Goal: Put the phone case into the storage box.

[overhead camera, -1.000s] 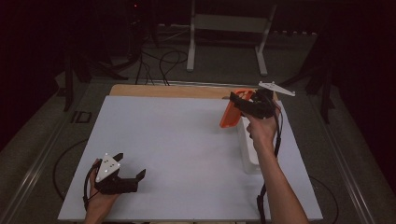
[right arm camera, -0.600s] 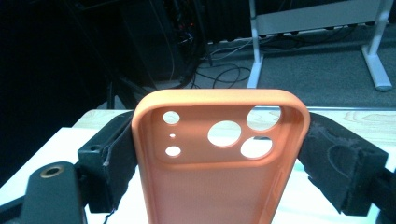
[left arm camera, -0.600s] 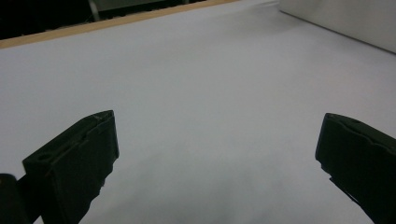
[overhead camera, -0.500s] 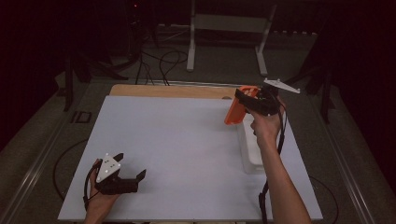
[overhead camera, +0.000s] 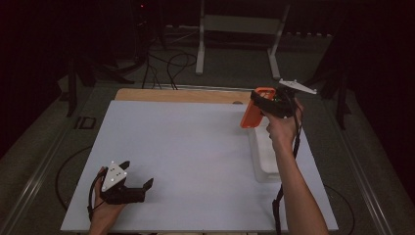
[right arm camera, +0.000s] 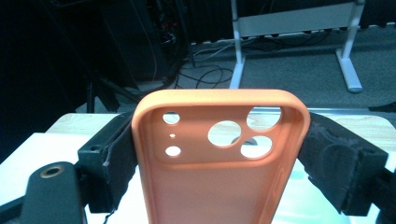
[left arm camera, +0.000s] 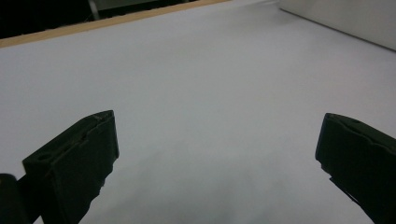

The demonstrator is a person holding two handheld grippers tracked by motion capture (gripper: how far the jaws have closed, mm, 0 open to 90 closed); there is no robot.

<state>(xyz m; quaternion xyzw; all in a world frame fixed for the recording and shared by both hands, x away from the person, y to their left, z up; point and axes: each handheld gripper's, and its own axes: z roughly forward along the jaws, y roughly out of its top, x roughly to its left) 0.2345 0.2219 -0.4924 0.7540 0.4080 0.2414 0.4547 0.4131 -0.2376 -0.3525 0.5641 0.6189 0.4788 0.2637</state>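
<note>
Dark studio floor surrounded a white worktop [overhead camera: 186,161]. At two o'clock, an orange phone case [overhead camera: 252,110] was clamped in the right claw [overhead camera: 262,105], lifted above a white tray [overhead camera: 259,161]; placing remained. At seven o'clock, the left claw [overhead camera: 137,183] was spread wide, empty.

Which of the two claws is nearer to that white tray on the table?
The right. The right claw, gripping an orange phone case, is raised at the white tray's far end. The left claw sits open at the table's near left, well away.
</note>
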